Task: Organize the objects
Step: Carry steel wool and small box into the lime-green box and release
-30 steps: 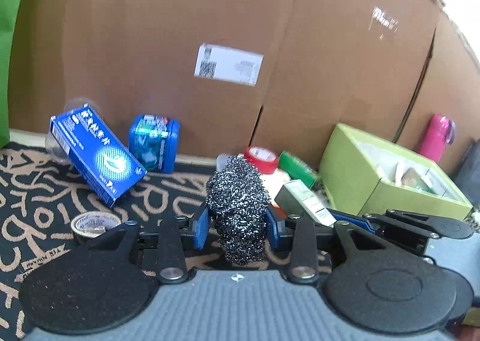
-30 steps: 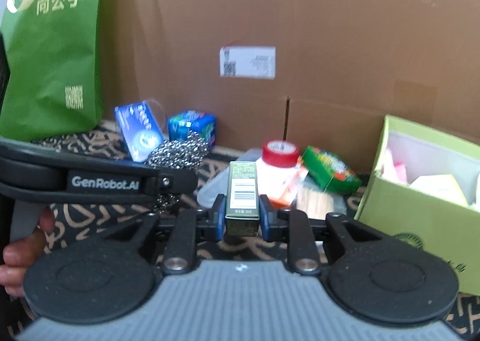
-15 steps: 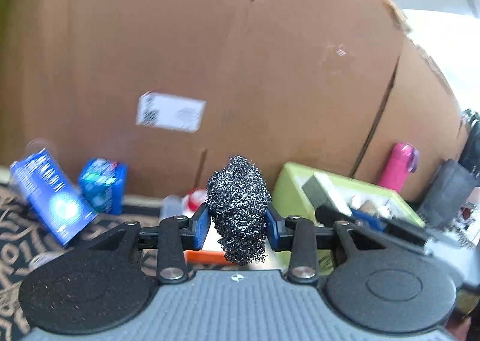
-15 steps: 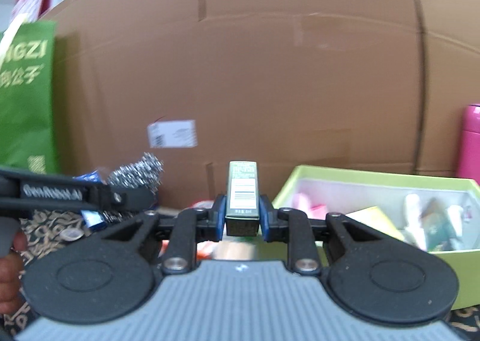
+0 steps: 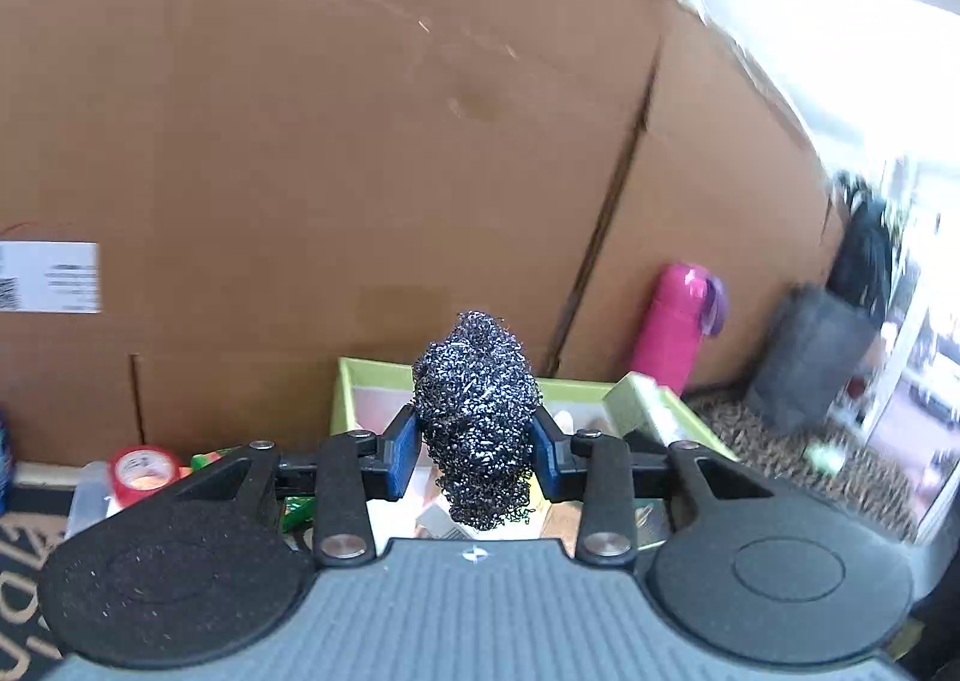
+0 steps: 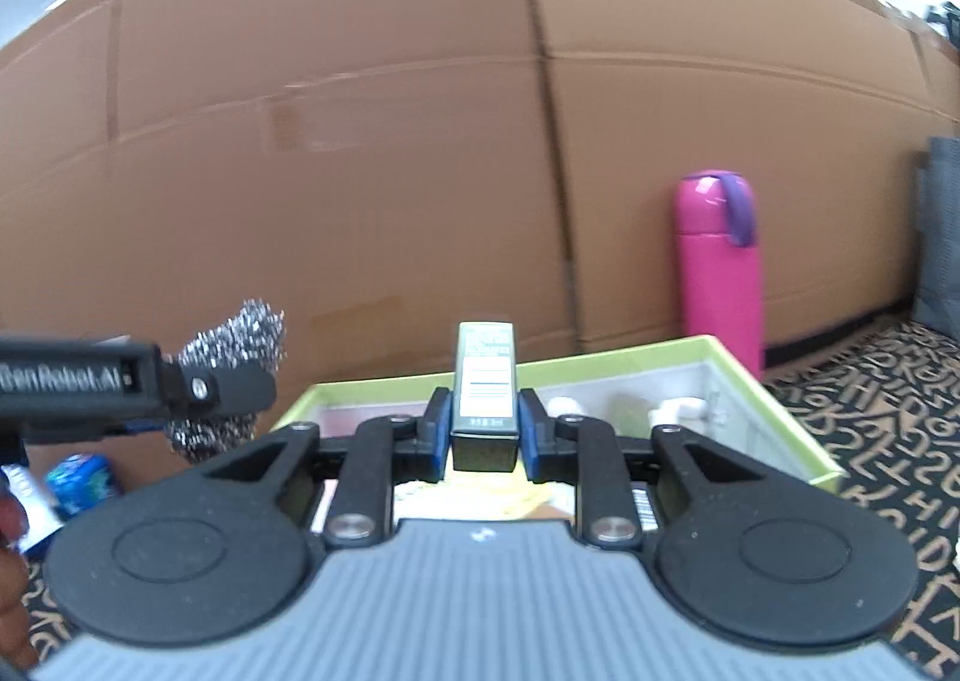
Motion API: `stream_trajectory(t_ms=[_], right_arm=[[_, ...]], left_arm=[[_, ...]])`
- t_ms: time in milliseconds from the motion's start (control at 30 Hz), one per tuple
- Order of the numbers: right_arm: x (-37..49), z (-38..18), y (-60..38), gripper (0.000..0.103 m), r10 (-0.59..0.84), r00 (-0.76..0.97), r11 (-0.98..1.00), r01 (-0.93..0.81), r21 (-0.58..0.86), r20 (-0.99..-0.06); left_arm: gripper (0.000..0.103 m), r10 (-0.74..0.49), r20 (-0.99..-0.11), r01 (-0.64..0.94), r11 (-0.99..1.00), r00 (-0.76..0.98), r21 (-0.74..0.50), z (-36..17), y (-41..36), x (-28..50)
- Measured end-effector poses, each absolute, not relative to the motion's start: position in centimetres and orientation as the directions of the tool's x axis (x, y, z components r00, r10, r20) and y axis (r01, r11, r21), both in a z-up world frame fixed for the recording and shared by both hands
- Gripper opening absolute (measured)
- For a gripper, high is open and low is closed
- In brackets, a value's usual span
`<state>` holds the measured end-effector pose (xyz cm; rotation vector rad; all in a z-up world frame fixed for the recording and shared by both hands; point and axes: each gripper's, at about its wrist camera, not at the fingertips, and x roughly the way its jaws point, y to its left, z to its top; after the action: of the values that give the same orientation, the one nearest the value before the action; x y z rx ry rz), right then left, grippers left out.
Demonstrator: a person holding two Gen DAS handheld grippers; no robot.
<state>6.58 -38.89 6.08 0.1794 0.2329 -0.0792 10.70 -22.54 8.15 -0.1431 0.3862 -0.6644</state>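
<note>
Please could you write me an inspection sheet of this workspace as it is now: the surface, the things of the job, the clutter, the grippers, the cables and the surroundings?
Surface: dark mat with tan letter-like pattern, lying under the box.
Job's things: steel-wool scouring ball and small upright green carton with a barcode label, both held; open lime-green cardboard box below, already holding small items.
Clutter: red-capped jar on a clear container, small blue packet.
Grippers: left gripper shut on the scouring ball; right gripper shut on the carton; both over the box.
Cables: nothing seen.
Surroundings: large brown cardboard wall; pink flask with purple strap standing against it; dark grey bag.
</note>
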Motion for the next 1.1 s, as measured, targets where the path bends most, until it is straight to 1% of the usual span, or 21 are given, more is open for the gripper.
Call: stream_trajectory(t_ms=[100,200,333,400,433,467,500,533,567,633,700,800,833,900,1100], right_arm=[[7.0,5.6,-39.6,0.022,-0.075,0.964,0.976,0.123,0.177,-0.255],[6.3,5.0,-40.4,0.022,-0.089,0.958,0.977,0.138,0.165,-0.274],[6.9,4.3,-40.2,0.022,-0.092,0.951,0.978,0.141,0.150,-0.296],[7.3,3.9,-40.1,0.023,-0.099,0.949,0.980,0.146,0.138,-0.298],[7.5,3.7,-40.1,0.023,-0.108,0.950,0.980,0.151,0.129,-0.294],[7.6,3.6,-40.0,0.024,-0.121,0.950,0.980,0.160,0.117,-0.287],[7.6,3.4,-39.9,0.036,-0.137,0.950,0.980,0.172,0.102,-0.281],[7.3,3.5,-39.5,0.045,-0.155,0.948,0.979,0.185,0.088,-0.277],[7.2,3.4,-39.4,0.061,-0.172,0.948,0.976,0.200,0.081,-0.268],[6.9,3.4,-39.3,0.074,-0.199,0.950,0.972,0.223,0.077,-0.242],[6.6,3.6,-39.1,0.090,-0.205,0.953,0.971,0.227,0.077,-0.222],[6.7,3.6,-38.9,0.100,-0.208,0.955,0.972,0.227,0.067,-0.211],[7.0,3.6,-39.0,0.101,-0.210,0.955,0.972,0.227,0.061,-0.210],[6.9,3.6,-38.7,0.103,-0.205,0.956,0.974,0.220,0.051,-0.211],[6.8,3.9,-38.2,0.103,-0.188,0.961,0.979,0.201,0.044,-0.201]], left_arm=[[0.040,-0.610,-0.337,0.578,0.791,0.717,-0.201,7.0,-23.4,11.4],[0.040,-0.614,-0.357,0.575,0.788,0.704,-0.219,6.4,-23.1,12.1],[0.040,-0.618,-0.356,0.577,0.784,0.700,-0.227,6.0,-22.6,12.5],[0.042,-0.627,-0.346,0.583,0.778,0.698,-0.234,5.7,-22.6,12.5],[0.047,-0.633,-0.336,0.585,0.774,0.698,-0.242,5.6,-22.5,12.5],[0.060,-0.634,-0.325,0.580,0.773,0.701,-0.257,5.4,-22.3,12.5],[0.069,-0.639,-0.314,0.574,0.769,0.702,-0.282,5.2,-22.1,12.5],[0.081,-0.655,-0.290,0.578,0.754,0.697,-0.314,5.2,-21.8,12.5],[0.093,-0.650,-0.286,0.560,0.756,0.705,-0.339,5.3,-21.6,12.4],[0.098,-0.625,-0.267,0.526,0.771,0.734,-0.358,5.5,-21.1,12.1],[0.098,-0.615,-0.256,0.532,0.781,0.746,-0.328,5.8,-21.1,11.8],[0.099,-0.594,-0.262,0.515,0.797,0.760,-0.314,5.9,-20.9,11.8],[0.099,-0.593,-0.270,0.510,0.798,0.759,-0.320,5.9,-20.8,11.9],[0.099,-0.591,-0.286,0.504,0.800,0.754,-0.326,5.9,-20.7,12.1],[0.099,-0.577,-0.309,0.496,0.813,0.756,-0.306,6.0,-20.9,12.0]])
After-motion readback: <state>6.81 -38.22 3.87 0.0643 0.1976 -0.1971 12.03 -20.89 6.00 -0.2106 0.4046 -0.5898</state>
